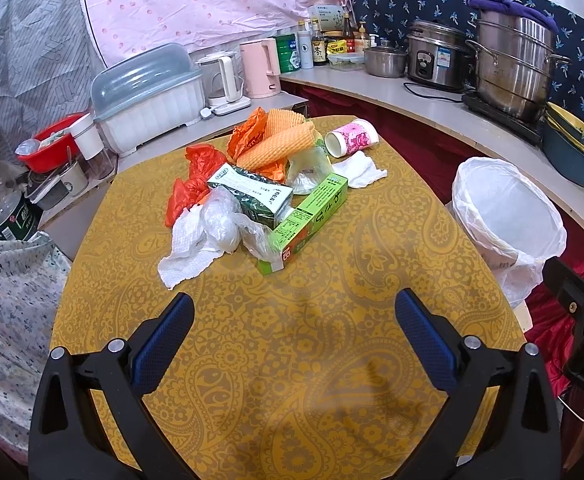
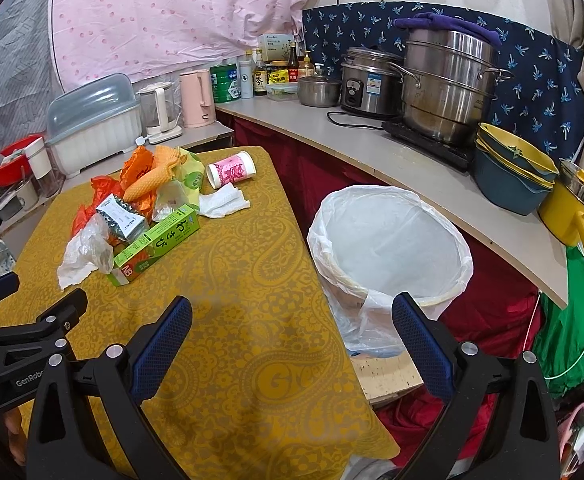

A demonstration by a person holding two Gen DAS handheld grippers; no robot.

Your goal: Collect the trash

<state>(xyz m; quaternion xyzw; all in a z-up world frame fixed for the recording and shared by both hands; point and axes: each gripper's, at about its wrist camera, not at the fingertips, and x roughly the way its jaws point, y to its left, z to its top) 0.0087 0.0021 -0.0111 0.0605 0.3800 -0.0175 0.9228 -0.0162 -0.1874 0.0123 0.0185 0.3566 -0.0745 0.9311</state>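
Observation:
A heap of trash lies on the yellow patterned table (image 1: 292, 352): a green carton (image 1: 306, 220), a dark green and white box (image 1: 251, 196), orange plastic bags (image 1: 195, 176), orange foam netting (image 1: 279, 140), a clear plastic bag (image 1: 227, 224), white paper towels (image 1: 187, 252) (image 1: 362, 170), and a pink paper cup (image 1: 352, 138) on its side. A bin lined with a white bag (image 2: 392, 248) stands right of the table. My left gripper (image 1: 294, 320) hovers open over the near table, short of the heap. My right gripper (image 2: 292, 320) is open above the table's right edge, near the bin.
A curved counter (image 2: 372, 152) behind the bin carries steel pots (image 2: 448, 88), a rice cooker (image 2: 368, 80), stacked bowls (image 2: 512, 168) and bottles. A lidded dish rack (image 1: 147, 100), kettles (image 1: 259, 68) and a red bowl (image 1: 51, 148) stand beyond the table's far left edge.

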